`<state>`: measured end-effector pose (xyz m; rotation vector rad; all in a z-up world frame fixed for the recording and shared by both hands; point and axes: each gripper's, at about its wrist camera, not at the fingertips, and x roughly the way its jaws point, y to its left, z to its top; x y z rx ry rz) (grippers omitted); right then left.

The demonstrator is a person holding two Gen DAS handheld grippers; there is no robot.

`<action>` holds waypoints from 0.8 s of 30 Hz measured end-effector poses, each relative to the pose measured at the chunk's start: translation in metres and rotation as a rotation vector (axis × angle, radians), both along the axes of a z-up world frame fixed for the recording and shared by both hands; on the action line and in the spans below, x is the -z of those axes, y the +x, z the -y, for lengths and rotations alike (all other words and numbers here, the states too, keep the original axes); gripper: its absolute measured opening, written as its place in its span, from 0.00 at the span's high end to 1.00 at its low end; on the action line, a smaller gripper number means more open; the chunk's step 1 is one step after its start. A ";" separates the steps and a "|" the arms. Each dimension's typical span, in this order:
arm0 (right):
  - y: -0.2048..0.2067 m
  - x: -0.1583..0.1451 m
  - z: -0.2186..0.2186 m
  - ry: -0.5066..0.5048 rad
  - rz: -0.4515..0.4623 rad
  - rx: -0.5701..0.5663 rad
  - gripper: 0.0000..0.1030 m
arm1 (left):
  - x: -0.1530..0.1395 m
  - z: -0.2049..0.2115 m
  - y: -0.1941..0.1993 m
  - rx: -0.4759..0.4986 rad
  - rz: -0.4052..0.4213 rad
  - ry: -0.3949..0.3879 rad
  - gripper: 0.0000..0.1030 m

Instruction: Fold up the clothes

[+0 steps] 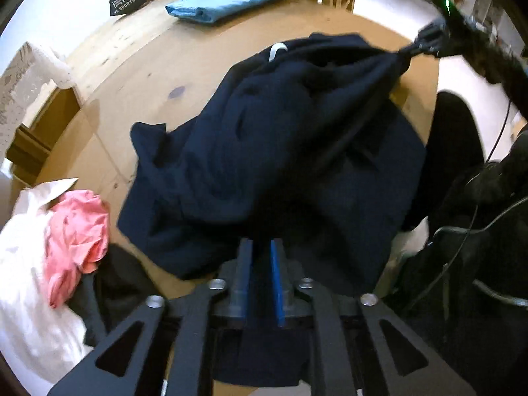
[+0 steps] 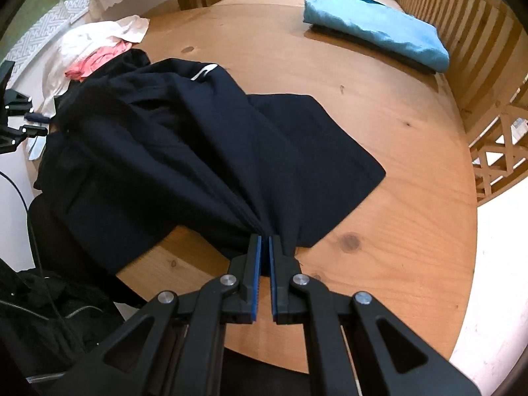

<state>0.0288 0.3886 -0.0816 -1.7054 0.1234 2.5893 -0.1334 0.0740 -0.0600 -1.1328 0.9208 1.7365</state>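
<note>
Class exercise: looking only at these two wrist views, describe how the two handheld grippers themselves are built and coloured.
Each gripper, left and right, is matte black with two flat parallel fingers lined with blue ribbed pads. Black linkage bars with triangular cut-outs join at round silver pivot pins. A green light and thin black cables show on the right gripper.

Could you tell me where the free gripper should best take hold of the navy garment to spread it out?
Probably the loose corner of the navy garment lying flat on the table, approached from the table's open edge: it lies flat and uncovered there. However, both grippers' jaws appear already closed on cloth.
</note>
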 end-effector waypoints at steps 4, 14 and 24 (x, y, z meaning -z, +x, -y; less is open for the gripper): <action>0.002 0.000 0.001 0.008 0.006 0.000 0.95 | -0.001 -0.016 -0.003 0.048 -0.095 -0.008 0.54; -0.005 0.009 0.004 0.028 0.030 -0.024 0.95 | 0.023 -0.053 -0.040 0.117 -0.125 -0.049 0.54; -0.032 0.001 0.004 0.125 -0.033 -0.022 0.95 | 0.015 -0.067 -0.070 0.020 -0.052 0.006 0.95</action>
